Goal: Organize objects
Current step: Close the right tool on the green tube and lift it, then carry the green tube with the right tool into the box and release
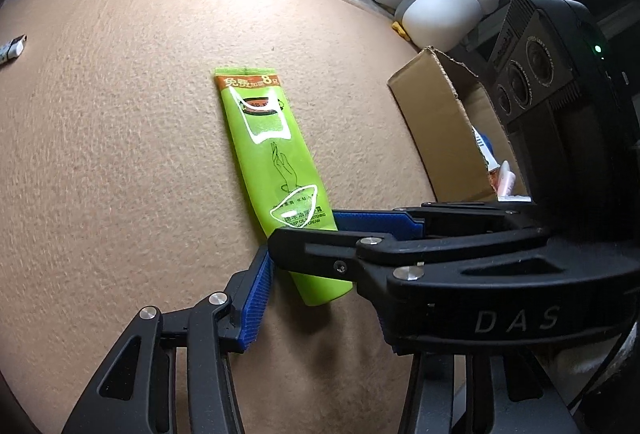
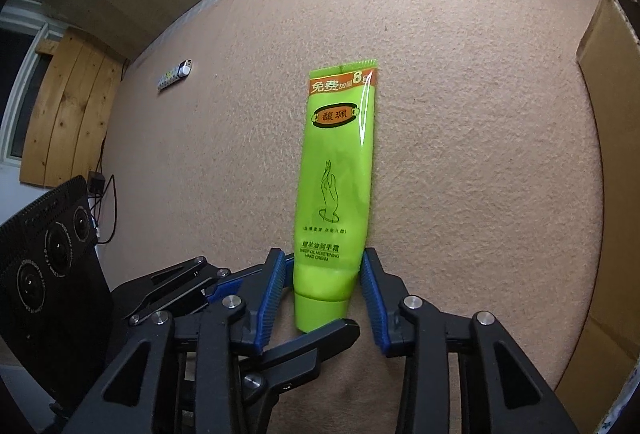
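A bright green hand cream tube lies flat on the tan felt table, cap end toward me; it also shows in the right wrist view. My right gripper is open, its blue pads on either side of the tube's cap end, close to it but not squeezing. In the left wrist view the right gripper reaches in from the right across the tube. My left gripper is open beside the same end, with one blue pad left of the tube; its right finger is hidden behind the right gripper.
An open cardboard box with small items inside stands to the right of the tube; its wall shows in the right wrist view. A small white patterned tube lies far left on the felt. Two plush penguins sit beyond the table.
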{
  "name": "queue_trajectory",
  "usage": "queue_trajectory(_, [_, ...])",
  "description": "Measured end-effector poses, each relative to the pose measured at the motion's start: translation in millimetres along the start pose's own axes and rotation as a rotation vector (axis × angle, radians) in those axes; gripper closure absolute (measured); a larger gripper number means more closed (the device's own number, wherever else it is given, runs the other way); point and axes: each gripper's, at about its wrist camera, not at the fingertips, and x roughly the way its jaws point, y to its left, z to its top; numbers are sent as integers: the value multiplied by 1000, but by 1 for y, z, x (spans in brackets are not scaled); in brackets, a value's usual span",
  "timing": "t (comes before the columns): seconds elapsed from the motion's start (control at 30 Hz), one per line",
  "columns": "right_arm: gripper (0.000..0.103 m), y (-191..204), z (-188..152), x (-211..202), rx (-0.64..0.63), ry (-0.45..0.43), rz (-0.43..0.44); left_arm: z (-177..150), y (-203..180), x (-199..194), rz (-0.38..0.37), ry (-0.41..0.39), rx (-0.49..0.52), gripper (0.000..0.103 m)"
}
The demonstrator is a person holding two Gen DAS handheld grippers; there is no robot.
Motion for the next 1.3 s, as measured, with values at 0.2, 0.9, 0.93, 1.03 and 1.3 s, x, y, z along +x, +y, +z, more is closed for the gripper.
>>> queue_trajectory(0.2, [73,-4,-3,-4,10,-17,8,3,-8,1,16,-13,15,60])
queue_trajectory(0.9, [74,-22,-19,-91,27,-189,2,19,-103,-23,-4,-88,173,60])
queue_trajectory(0.93, [74,-26,-21,-97,32,-198,0,23,-114,-15,-9,-88,182,60])
queue_trajectory(1.03, [74,-40,-25,-117,54,-226,-9,30,-141,-4,-27,-83,215,60])
queue_trajectory(1.3, [74,-90,-38,-156,126,-279,-41,42,-194,26,-75,-54,278,60])
